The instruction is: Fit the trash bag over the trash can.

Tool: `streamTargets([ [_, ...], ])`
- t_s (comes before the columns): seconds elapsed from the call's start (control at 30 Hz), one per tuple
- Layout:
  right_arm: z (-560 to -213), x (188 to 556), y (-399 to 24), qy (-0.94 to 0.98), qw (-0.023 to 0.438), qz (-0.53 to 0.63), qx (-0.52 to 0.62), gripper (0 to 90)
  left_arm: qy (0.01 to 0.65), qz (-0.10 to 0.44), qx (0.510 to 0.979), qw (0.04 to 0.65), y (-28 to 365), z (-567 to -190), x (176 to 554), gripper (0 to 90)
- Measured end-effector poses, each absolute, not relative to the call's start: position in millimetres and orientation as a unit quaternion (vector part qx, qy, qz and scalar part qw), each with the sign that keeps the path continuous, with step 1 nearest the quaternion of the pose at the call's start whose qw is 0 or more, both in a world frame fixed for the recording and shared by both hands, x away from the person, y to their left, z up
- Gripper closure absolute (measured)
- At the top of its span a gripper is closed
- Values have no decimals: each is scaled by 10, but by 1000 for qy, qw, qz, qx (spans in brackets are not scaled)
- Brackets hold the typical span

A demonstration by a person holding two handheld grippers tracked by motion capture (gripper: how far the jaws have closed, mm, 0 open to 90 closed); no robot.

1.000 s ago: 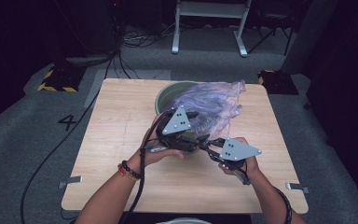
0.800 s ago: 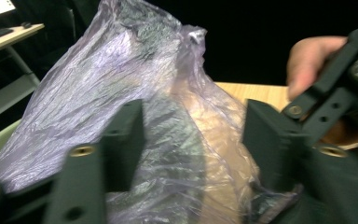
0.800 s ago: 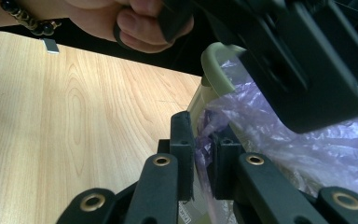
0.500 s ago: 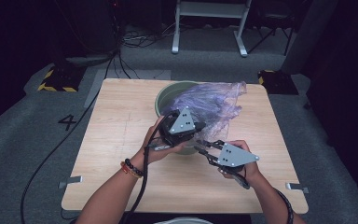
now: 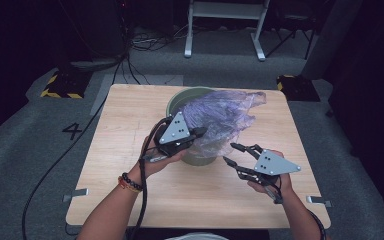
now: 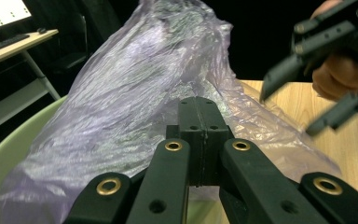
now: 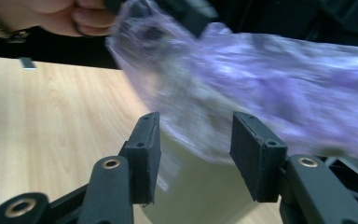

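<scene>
Left gripper (image 5: 198, 133), centre of the high view: jaws pressed tight together, clamped on a fold of the purple plastic bag (image 5: 220, 120) at the near rim of the green bin (image 5: 200, 159). In the left gripper view the two pads meet flush at frame centre, thin film running up from them.

Right gripper (image 5: 234, 153), lower right of centre in the high view: jaws parted, having just been opening, nothing pinched. In the right gripper view the pads stand apart at the bottom of the frame, the bag's loose edge (image 7: 191, 126) hanging beyond the gap, not gripped.

Writing: a painted "4" (image 5: 73, 131) on the grey floor, left of the wooden table (image 5: 130, 115). No brand readable.

Pose: left hand (image 5: 155, 157) wraps its gripper from below, beaded bracelet (image 5: 128, 182) at the wrist, forearm entering from bottom left. Right hand (image 5: 272, 185) held low over the table, gripper angled up-left toward the bin.

Bag sits draped over the bin, upper centre of the table, billowing to the right.
</scene>
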State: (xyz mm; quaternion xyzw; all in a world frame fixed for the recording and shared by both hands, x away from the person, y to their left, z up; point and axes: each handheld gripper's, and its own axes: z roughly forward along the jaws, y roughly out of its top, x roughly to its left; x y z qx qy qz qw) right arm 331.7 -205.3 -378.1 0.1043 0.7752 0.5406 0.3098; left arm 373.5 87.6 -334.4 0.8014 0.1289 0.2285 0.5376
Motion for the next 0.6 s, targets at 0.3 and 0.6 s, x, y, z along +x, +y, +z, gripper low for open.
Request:
streamTargets([
  [0.3, -3702, 3423, -2243, 750, 326, 551, 165, 411, 134, 230, 796, 543, 997, -3422, 3684, 900],
  [0.6, -3606, 3607, -2311, 725, 335, 563, 213, 285, 130, 232, 797, 542, 1041, -3468, 3631, 900],
])
